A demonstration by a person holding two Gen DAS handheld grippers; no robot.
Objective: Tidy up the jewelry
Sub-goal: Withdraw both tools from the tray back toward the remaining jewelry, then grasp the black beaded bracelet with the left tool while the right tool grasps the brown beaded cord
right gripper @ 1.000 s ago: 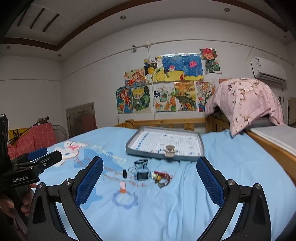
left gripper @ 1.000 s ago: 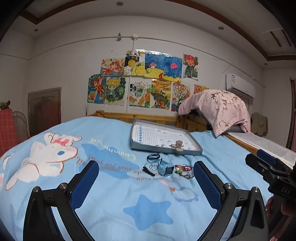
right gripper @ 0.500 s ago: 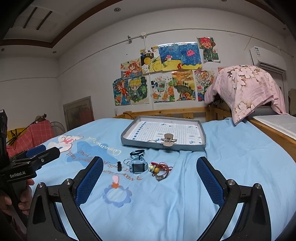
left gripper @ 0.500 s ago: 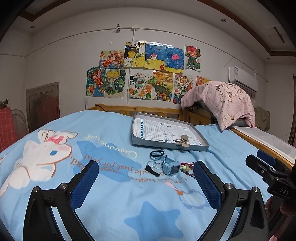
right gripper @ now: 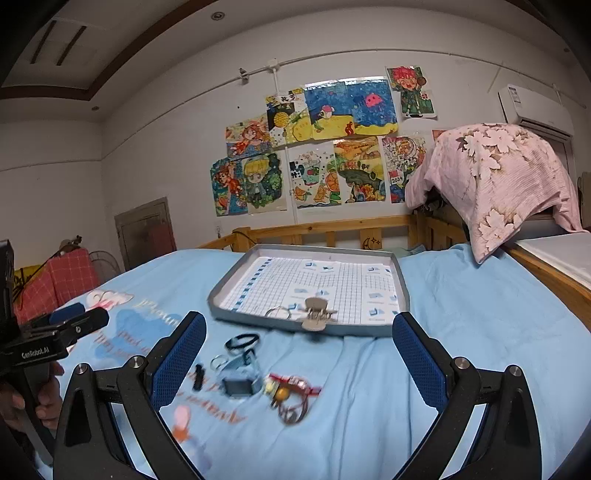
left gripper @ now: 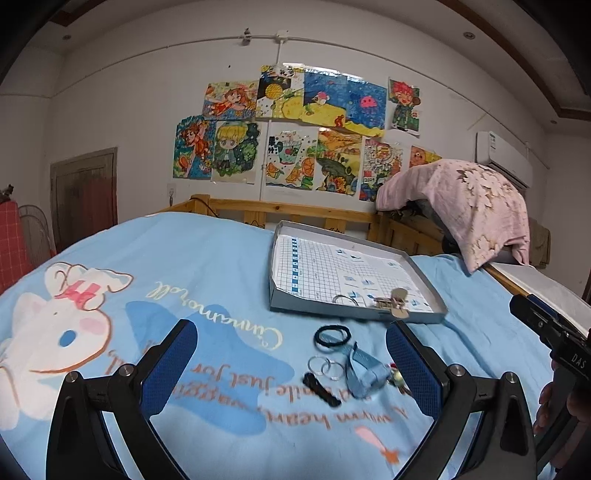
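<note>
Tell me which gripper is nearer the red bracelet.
Right. The red bracelet lies ahead, centred between the right gripper's open fingers; from the left gripper it sits off right, partly behind a finger.

Both fisheye views are dim and soft, lit evenly from overhead, with small recessed ceiling lamps [right gripper: 218,16] showing no glare. Straight lines bow strongly and the corners go black. In the right wrist view the red beaded trinket [right gripper: 291,387] smears with motion blur.
</note>
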